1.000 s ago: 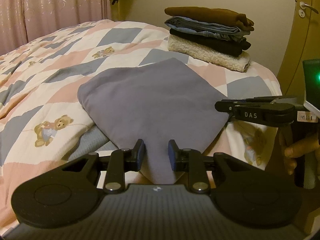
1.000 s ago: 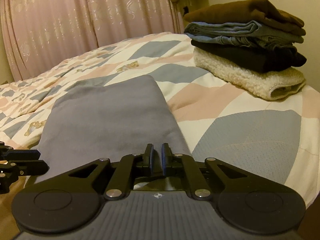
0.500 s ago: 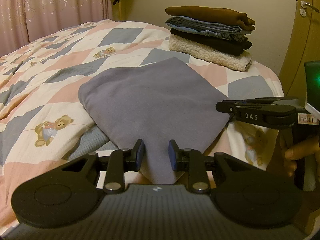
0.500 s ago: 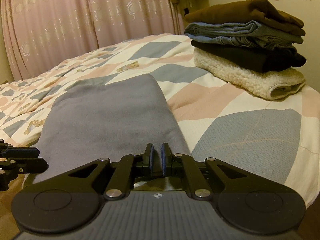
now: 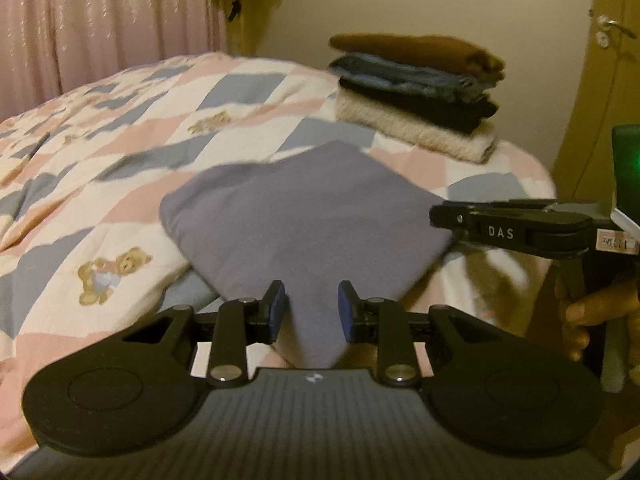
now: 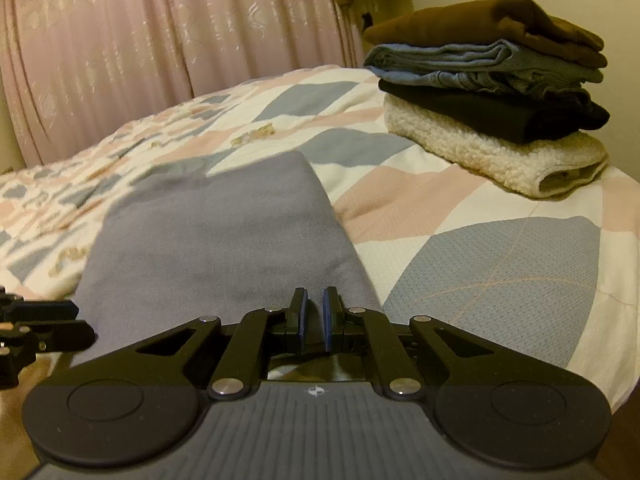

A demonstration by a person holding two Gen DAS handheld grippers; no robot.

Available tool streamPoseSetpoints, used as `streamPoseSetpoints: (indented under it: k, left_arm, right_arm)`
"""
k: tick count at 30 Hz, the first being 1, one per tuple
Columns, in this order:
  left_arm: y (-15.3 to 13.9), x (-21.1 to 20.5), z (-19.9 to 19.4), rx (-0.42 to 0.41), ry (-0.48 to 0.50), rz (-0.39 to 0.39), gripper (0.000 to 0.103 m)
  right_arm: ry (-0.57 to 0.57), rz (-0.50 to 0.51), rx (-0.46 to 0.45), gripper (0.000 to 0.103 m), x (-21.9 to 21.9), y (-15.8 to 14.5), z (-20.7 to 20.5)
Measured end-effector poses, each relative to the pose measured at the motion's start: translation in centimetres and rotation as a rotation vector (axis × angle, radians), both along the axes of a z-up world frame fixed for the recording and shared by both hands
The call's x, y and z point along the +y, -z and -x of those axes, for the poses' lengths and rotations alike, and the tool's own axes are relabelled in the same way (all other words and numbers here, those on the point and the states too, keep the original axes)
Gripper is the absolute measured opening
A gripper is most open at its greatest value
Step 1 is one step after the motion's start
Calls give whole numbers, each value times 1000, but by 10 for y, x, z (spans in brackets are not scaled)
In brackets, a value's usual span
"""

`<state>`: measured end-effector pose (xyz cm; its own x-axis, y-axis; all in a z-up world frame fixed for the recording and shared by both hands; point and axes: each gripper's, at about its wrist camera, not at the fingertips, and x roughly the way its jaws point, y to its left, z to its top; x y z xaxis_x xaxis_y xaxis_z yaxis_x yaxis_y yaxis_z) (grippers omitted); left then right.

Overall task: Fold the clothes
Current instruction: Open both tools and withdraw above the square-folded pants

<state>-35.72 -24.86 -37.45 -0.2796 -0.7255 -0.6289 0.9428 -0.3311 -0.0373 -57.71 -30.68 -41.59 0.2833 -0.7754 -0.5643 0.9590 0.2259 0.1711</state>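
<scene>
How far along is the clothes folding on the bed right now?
Done: four folded garments sit in a stack at the bed's far corner. In hand: the grey garment, already folded flat, with the left gripper and right gripper each pinching a near corner. Left: finish it, probably add it to the stack.

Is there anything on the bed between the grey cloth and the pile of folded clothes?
Nothing visible. Only bare quilt lies between the grey cloth and the pile.
</scene>
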Motion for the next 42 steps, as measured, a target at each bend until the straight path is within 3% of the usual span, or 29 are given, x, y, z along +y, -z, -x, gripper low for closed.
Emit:
streamPoseSetpoints:
  k: [5, 13, 17, 19, 21, 23, 25, 26, 27, 29, 33, 36, 42]
  left_arm:
    - [11, 5, 9, -31, 35, -5, 26]
    - [26, 4, 20, -94, 41, 2, 28]
    - [10, 15, 15, -71, 9, 5, 33]
    - [2, 23, 9, -54, -13, -6, 36]
    - [-6, 32, 2, -34, -41, -20, 40]
    - [-12, 41, -5, -13, -72, -40, 49]
    - [-18, 51, -11, -10, -102, -50, 55]
    - [-21, 56, -12, -14, -116, -50, 55]
    - [-25, 60, -13, -28, -128, -49, 57]
    - [-34, 70, -15, -49, -146, -42, 64]
    - [-49, 90, -17, -65, -162, -16, 81]
    - [-58, 104, -17, -66, -169, -1, 90]
    - [-70, 128, -14, -54, -156, 27, 95]
  right_arm:
    - [6, 98, 10, 13, 22, -21, 4]
    - [-5, 15, 108, 13, 15, 15, 2]
    - [13, 5, 86, 14, 18, 8, 2]
    - [26, 14, 55, 22, 25, -1, 5]
    - [37, 28, 28, 41, 37, -12, 9]
    - [59, 27, 3, 44, 53, -22, 11]
    - [77, 0, -29, 55, 66, -29, 12]
    - [87, -15, -42, 74, 73, -32, 11]
    - [91, -17, -49, 85, 80, -36, 10]
    - [95, -16, -61, 86, 96, -43, 6]
    - [101, -5, -57, 100, 122, -65, -1]
    - [108, 3, -49, 101, 136, -80, -4]
    - [146, 5, -41, 101, 161, -92, -3]
